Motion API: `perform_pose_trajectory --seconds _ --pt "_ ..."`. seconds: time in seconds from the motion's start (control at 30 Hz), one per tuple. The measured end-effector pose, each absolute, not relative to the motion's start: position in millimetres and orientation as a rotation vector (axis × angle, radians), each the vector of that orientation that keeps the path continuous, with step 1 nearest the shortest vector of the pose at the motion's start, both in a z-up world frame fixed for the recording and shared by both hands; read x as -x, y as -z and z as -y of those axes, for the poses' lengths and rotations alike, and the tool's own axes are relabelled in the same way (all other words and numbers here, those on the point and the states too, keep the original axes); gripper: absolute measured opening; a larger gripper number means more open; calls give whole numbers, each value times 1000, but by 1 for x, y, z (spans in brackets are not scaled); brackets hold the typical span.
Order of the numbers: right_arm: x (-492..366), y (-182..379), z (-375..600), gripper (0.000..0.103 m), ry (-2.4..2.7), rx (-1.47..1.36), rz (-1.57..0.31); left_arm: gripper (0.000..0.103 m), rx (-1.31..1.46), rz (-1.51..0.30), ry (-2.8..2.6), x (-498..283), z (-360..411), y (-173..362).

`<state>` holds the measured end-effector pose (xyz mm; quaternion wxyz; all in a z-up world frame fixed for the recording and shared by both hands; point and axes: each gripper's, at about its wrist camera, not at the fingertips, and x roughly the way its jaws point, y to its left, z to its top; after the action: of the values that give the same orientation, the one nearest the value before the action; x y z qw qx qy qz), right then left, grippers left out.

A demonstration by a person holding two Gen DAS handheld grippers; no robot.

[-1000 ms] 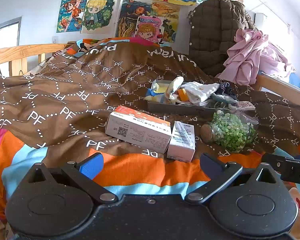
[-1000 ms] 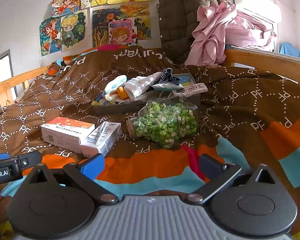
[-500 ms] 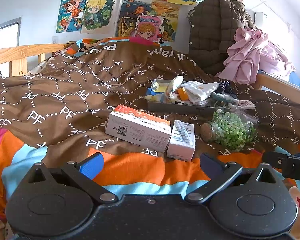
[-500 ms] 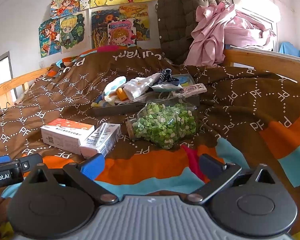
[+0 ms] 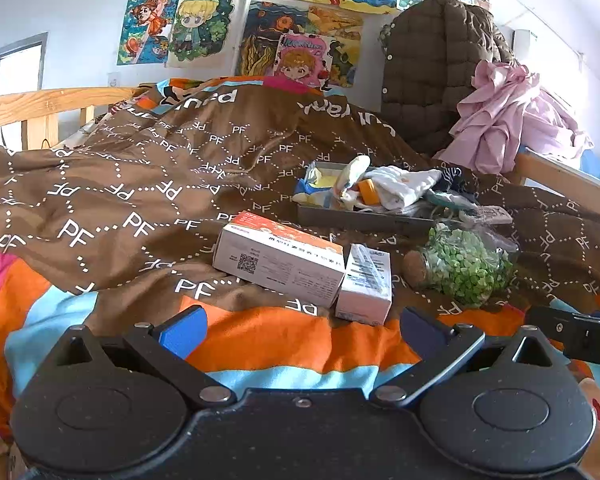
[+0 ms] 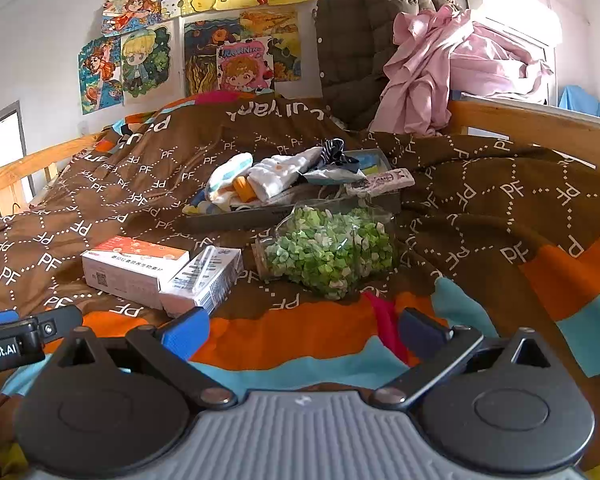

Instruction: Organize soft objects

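A shallow grey tray [image 5: 364, 220] [image 6: 236, 218] lies on the brown bed cover, piled with soft items: a white sock [image 5: 404, 190] [image 6: 278, 174], a striped dark cloth [image 6: 334, 150] and a pale rolled cloth [image 6: 228, 172]. In front of it lie two cartons, an orange-topped one [image 5: 278, 258] [image 6: 134, 268] and a smaller white one [image 5: 366, 282] [image 6: 204, 278], beside a clear bag of green pieces [image 5: 462, 266] [image 6: 330, 256]. My left gripper [image 5: 302, 330] and right gripper [image 6: 304, 330] both hover open and hold nothing, short of the cartons.
Wooden bed rails [image 5: 40, 106] [image 6: 540, 128] run along both sides. A brown quilted coat [image 6: 364, 36] and pink clothes [image 6: 452, 64] are heaped at the back right. The other gripper's black body [image 5: 576, 334] [image 6: 16, 340] shows at the frame edges.
Both views have crept slightly; the right wrist view shows the scene a touch lower and nearer. Nothing on the bed has moved and both grippers stay open.
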<state>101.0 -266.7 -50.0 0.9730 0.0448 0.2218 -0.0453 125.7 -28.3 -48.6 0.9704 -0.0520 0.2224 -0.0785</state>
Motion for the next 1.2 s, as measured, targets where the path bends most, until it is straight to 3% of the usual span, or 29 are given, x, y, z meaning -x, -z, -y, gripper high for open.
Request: perform_pose_trajectory --seconds 1.2 --pt "-100 49 267 103 87 -94 -443 102 126 -482 146 -125 29 49"
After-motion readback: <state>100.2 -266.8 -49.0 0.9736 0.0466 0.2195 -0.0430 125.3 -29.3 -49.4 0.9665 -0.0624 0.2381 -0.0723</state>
